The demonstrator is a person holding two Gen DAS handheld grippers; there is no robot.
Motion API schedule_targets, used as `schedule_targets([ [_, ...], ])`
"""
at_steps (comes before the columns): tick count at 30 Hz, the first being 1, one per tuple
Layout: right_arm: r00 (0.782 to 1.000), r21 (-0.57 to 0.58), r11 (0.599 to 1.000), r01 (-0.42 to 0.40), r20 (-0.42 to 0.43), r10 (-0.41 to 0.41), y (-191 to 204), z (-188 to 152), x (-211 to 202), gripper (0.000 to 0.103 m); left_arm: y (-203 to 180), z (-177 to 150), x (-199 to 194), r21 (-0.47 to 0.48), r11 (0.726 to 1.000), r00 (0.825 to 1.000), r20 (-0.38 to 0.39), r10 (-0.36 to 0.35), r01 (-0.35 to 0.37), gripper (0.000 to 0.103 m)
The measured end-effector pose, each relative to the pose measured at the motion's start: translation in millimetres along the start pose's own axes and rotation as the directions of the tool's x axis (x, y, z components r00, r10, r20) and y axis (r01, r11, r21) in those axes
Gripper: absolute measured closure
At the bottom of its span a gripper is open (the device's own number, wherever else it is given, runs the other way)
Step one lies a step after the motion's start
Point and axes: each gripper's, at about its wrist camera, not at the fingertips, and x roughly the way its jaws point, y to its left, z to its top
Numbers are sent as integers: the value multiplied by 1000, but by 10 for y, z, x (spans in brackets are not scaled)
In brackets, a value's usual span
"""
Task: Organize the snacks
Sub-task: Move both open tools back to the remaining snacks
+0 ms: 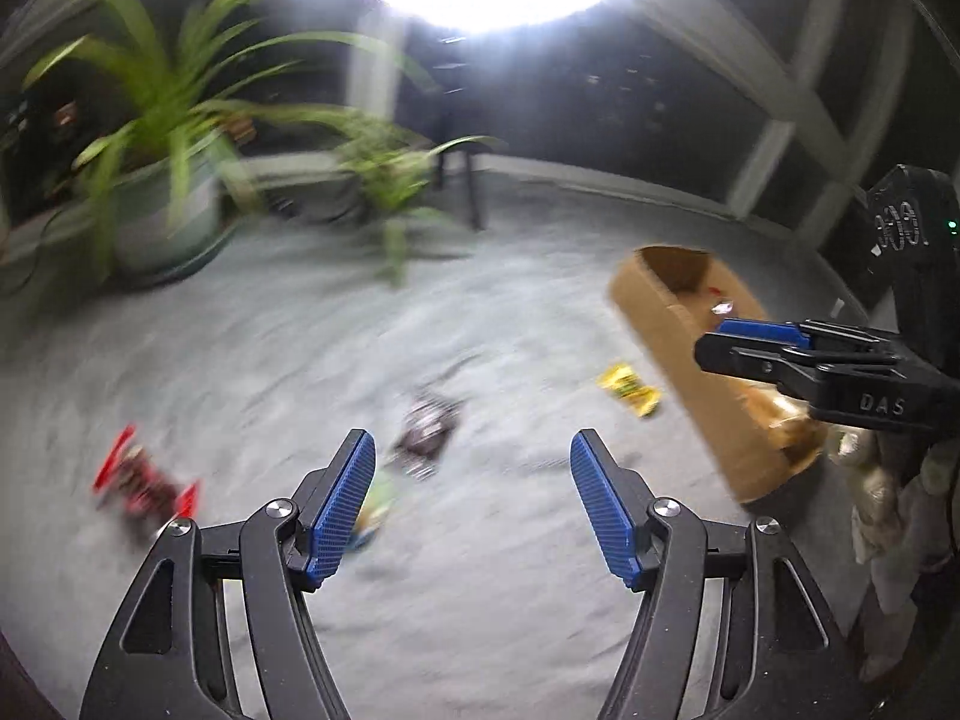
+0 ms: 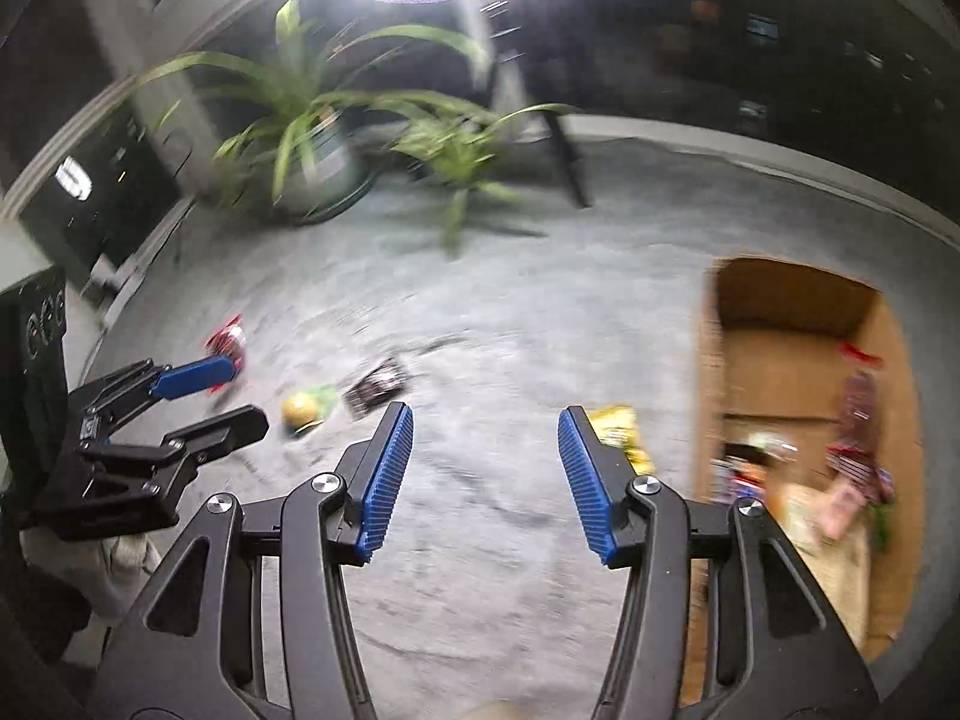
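Note:
My left gripper (image 1: 474,444) is open and holds nothing, above the grey floor. Ahead of it lie a red packet (image 1: 144,480), a dark packet (image 1: 429,426) and a yellow packet (image 1: 630,390). A green-yellow packet (image 1: 375,504) is partly hidden by its left finger. My right gripper (image 2: 486,414) is also open and holds nothing. The yellow packet (image 2: 618,426) peeks out behind its right finger. The cardboard box (image 2: 780,294) at the right holds several snacks. The left wrist view shows the right gripper (image 1: 711,341) in front of the box (image 1: 660,324). Everything is motion-blurred.
A large potted plant (image 1: 162,204) and a smaller one (image 1: 390,180) stand at the back left, with dark stand legs (image 1: 471,186) beside them. A bright lamp glares overhead. Dark windows and a low wall ring the floor. The left gripper (image 2: 249,394) shows at the right wrist view's left edge.

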Motion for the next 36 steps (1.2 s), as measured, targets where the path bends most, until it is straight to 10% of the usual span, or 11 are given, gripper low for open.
schedule_targets([
  [12,986,-64,994,-86,-152,75,491,105,881,50,393,-271,170,-54,996,998,-26,65,-66,36],
  [22,964,39,992,-120,-236,126,502,161,1322,61,508,-346,339,-85,996,998,-50,36,-41,58],
  [36,967,-127,992,16,-251,-48,829,280,1548,66,589,-360,355,-102,994,999,-48,20,-25,61],
])
